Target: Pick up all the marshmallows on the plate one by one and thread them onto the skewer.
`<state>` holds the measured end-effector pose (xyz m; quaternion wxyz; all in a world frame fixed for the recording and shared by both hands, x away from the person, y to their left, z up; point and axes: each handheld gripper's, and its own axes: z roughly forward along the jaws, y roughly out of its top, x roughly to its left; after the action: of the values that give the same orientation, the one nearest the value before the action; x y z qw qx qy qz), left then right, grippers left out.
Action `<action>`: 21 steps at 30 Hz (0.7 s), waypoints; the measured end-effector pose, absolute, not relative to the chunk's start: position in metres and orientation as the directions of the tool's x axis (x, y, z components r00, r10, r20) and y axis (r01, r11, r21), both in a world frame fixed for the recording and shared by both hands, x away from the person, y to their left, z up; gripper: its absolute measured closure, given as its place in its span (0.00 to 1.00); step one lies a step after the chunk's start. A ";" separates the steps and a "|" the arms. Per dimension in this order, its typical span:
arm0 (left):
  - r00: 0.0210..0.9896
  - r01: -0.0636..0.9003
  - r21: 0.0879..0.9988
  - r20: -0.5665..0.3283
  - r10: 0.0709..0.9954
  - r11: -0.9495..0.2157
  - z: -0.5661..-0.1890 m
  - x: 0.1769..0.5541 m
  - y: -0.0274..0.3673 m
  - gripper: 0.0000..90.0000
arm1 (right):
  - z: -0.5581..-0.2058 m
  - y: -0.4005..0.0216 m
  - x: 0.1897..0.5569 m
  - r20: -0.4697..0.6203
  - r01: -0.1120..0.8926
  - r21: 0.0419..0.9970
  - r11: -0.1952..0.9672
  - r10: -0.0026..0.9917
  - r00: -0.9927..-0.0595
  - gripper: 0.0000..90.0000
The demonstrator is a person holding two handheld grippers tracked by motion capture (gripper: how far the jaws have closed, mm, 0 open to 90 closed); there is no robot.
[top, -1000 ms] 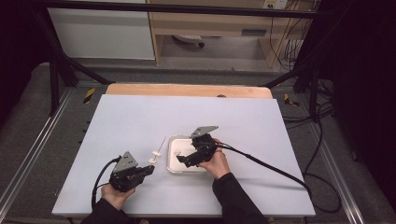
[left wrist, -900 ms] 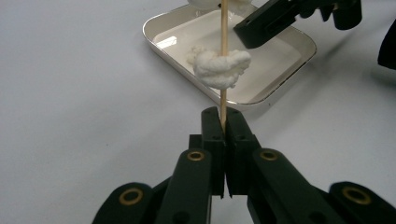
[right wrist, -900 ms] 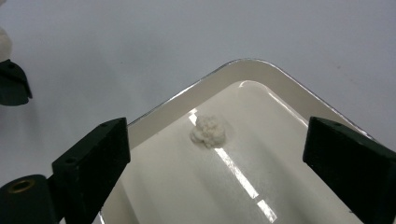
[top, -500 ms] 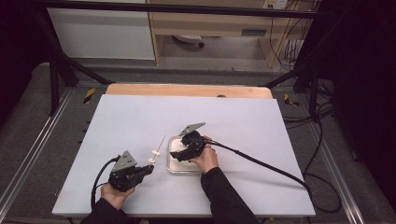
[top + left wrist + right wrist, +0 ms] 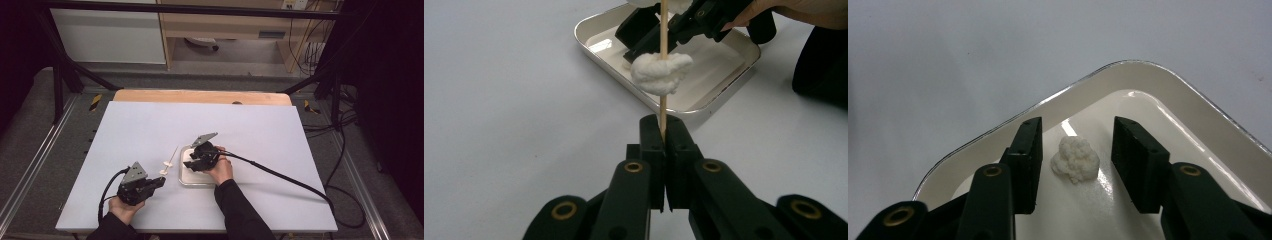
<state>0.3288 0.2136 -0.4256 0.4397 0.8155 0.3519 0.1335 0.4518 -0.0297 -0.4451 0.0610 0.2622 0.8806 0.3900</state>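
My left gripper is shut on the lower end of a thin wooden skewer. A white cauliflower-like lump is threaded on the skewer just above the jaws. In the high view this gripper rests at the table's front left, and the skewer points away along the tray's left side. My right gripper reaches into a white tray. Its jaws have just been closing around a second white lump, with a gap left on each side.
The tray sits on a white table top, right of the left gripper. A black cable trails from the right gripper to the right edge. Open table surface lies behind and to both sides.
The right hand has shifted left and down over the tray. The left hand and the skewer have stayed put.
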 end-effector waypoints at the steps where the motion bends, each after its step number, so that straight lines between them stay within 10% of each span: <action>1: 0.717 0.456 0.811 -0.091 0.691 -0.367 -0.426 0.329 0.213 0.98 | -0.445 -0.030 0.452 0.097 0.416 0.716 0.560 0.511 -0.854 0.63; 21: 0.720 0.453 0.811 -0.089 0.688 -0.370 -0.425 0.328 0.212 0.98 | -0.444 -0.024 0.447 0.042 0.397 0.709 0.583 0.528 -0.848 0.81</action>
<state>0.3283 0.2121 -0.4255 0.4394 0.8167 0.3494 0.1337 0.4475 -0.0245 -0.4440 0.0869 0.2612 0.8853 0.3748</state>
